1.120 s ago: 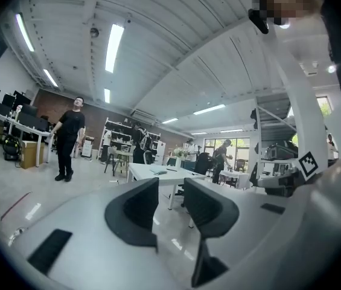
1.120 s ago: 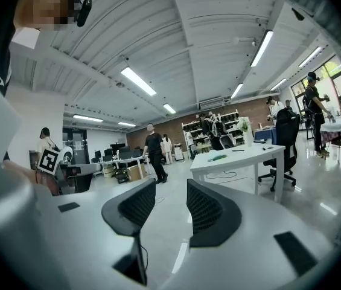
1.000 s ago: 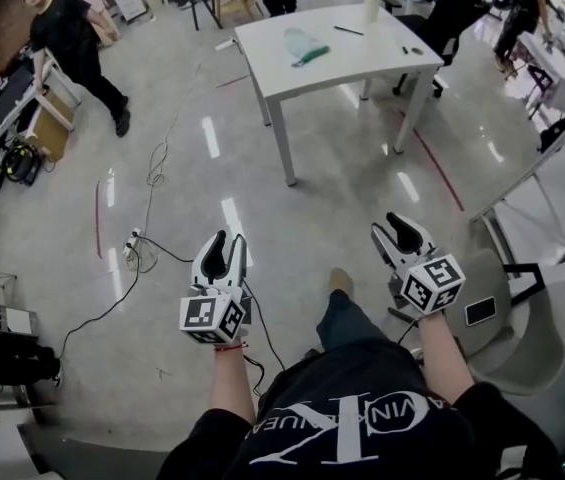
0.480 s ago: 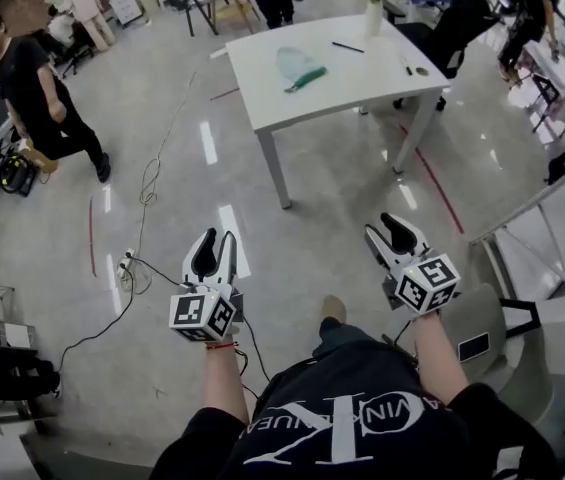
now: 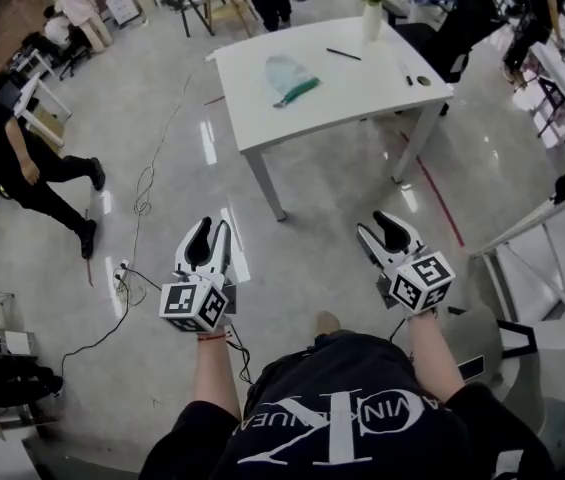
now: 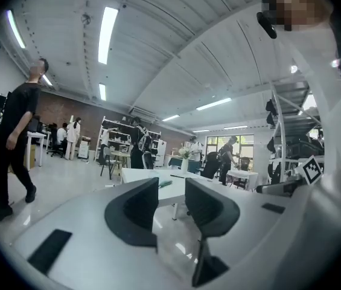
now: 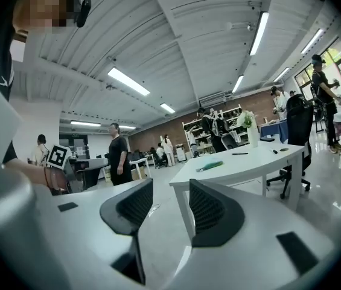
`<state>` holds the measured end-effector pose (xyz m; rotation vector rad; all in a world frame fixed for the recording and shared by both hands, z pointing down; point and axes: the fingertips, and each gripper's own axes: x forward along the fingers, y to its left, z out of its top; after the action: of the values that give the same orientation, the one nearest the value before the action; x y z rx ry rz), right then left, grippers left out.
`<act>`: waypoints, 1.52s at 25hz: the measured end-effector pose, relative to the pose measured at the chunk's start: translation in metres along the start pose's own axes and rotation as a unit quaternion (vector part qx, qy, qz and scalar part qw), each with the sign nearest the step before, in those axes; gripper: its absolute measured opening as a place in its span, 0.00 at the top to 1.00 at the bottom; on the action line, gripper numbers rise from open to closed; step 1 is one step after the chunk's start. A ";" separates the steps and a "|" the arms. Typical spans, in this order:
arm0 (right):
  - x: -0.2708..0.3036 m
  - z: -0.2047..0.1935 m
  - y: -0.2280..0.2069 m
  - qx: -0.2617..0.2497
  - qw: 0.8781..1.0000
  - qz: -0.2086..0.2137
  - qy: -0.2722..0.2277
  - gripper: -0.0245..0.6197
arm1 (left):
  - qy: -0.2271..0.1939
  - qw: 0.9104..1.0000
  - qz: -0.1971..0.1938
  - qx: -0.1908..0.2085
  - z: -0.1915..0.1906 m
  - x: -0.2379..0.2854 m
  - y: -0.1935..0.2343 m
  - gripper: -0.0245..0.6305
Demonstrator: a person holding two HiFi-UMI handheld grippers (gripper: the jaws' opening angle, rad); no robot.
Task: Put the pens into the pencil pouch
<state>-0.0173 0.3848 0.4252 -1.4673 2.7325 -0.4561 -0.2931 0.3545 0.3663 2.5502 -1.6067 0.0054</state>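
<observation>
A white table [image 5: 362, 93] stands ahead across the floor. On it lies a clear pencil pouch [image 5: 288, 76] with something green in it. A dark pen [image 5: 343, 54] lies behind the pouch and another pen [image 5: 405, 73] lies further right. My left gripper [image 5: 212, 238] is held level over the floor, well short of the table, open and empty. My right gripper [image 5: 380, 231] is likewise open with nothing between its fingers, and its jaws have just been opening. The right gripper view shows the pouch [image 7: 209, 166] and a pen [image 7: 239, 153] beyond my right gripper [image 7: 170, 201]. The left gripper view shows my left gripper [image 6: 171, 198] and the table [image 6: 134, 175].
A vase of flowers [image 5: 370, 8] and a small dark round thing [image 5: 423, 81] are on the table. A person in black [image 5: 22, 168] walks at the left. Cables [image 5: 142, 208] trail over the floor. An office chair [image 5: 457, 23] stands behind the table, with desks at right.
The table has drawn nearer and lower in the head view as both grippers advanced towards it. The person in black has walked further to the left and nearer.
</observation>
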 end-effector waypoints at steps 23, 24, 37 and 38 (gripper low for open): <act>0.030 0.032 -0.071 0.022 1.000 -0.001 -0.020 0.65 | 0.038 0.998 -0.051 0.017 -0.012 0.110 -0.030 0.77; 0.036 0.033 -0.073 0.017 1.000 0.000 -0.018 0.65 | 0.039 0.998 -0.051 0.018 -0.012 0.115 -0.027 0.77; 0.135 0.057 -0.153 0.026 0.999 -0.035 -0.002 0.65 | 0.060 0.994 -0.093 0.013 -0.009 0.262 0.019 0.77; 0.143 0.059 -0.162 0.030 0.999 -0.040 -0.001 0.65 | 0.063 0.993 -0.100 0.011 -0.010 0.276 0.021 0.77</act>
<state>0.0426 0.1697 0.4292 -1.5659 2.6416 -0.5332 -0.1919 0.0986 0.3981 2.6554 -1.3097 0.1625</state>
